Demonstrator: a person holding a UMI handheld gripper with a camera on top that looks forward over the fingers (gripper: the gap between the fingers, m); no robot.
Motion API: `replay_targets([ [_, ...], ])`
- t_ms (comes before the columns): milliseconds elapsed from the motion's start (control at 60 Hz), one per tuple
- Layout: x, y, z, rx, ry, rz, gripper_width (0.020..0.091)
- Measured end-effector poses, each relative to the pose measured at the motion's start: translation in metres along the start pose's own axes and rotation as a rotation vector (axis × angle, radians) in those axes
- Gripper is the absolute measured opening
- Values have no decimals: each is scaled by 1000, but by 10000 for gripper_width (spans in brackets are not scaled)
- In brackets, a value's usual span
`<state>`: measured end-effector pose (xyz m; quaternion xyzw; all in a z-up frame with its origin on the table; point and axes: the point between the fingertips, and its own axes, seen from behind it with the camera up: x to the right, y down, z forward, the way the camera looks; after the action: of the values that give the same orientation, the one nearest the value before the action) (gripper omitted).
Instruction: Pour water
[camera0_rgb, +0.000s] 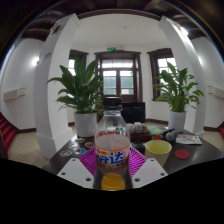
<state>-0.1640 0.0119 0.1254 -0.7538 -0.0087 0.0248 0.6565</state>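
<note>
The tongs are squeezing a clear plastic bottle. Both fingers are pressing on its sides, one from the left and one from the right, low down near its bottom. The pink pads on the fingers are touching the bottle.

The bottle is standing straight up between the fingers. It is wearing a dark cap on top, and the cap is closed. A pink and blue label is wrapping around its middle. The bottom part of the bottle is looking orange. I cannot tell how much drink is sitting inside.

A yellow cup is sitting on the dark counter, just to the right of the bottle and a little past the right finger. It is standing upright with its open top facing up. A small red thing is lying on the counter further to the right of the cup.

Past the bottle, two big green plants are growing in white pots. One plant is standing on the left and the other plant is standing on the right. Between them, far at the back, a brown door with glass panes is letting in light. A white pillar is rising up on the left side.
</note>
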Motion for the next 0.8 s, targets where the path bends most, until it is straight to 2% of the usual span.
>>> replay_targets([
  [33,2,-1,0,11,4,6,380],
  [50,2,-2,0,16,6,7,345],
  [233,-1,-2,1,32,-14,-12,344],
  [350,3,-6,8,16,-14,102,344],
  [517,1,-31,31,22,-71,587,344],
  [800,23,-54,71,107,-131,1407,344],
])
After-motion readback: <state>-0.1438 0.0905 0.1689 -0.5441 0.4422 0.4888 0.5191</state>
